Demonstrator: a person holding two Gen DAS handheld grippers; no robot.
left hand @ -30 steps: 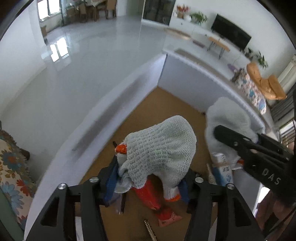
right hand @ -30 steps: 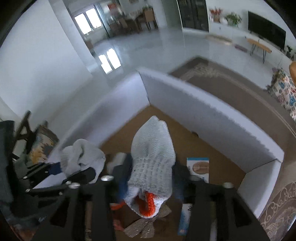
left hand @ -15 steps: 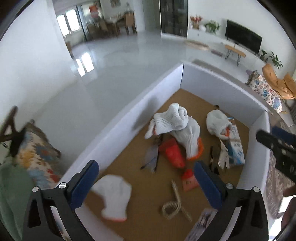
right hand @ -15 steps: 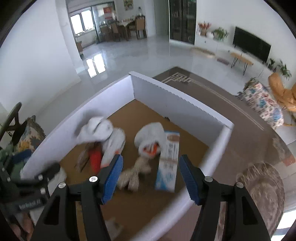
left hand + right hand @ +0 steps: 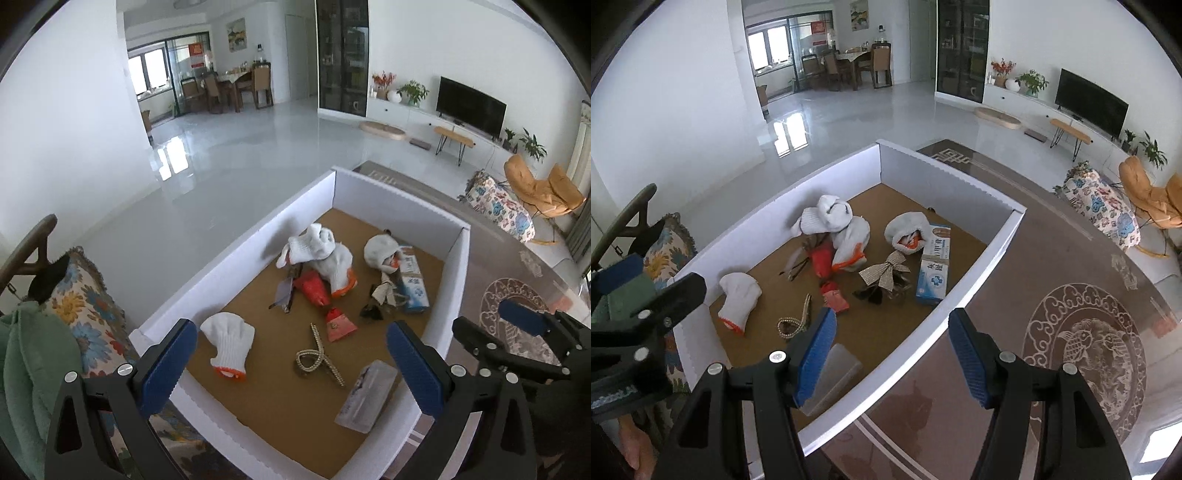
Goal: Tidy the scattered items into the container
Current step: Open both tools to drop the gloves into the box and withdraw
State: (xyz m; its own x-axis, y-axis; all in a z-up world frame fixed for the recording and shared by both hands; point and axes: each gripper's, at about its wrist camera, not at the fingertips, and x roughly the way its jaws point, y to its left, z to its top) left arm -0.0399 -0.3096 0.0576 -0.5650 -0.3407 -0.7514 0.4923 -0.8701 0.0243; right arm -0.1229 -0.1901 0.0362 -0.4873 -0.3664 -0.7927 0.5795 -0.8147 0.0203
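The white box (image 5: 236,254) sits on the patterned table (image 5: 1052,295), holding white gloves (image 5: 317,251), a blue carton (image 5: 934,273) and a bead chain (image 5: 317,354). Above it, the left gripper (image 5: 291,354) and right gripper (image 5: 892,354) hang with fingers apart, gripping nothing.

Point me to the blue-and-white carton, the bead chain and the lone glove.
blue-and-white carton (image 5: 934,275): right wrist view, middle of its printed top face.
bead chain (image 5: 318,355): left wrist view, where its strands cross.
lone glove (image 5: 229,343): left wrist view, middle of the white knit.
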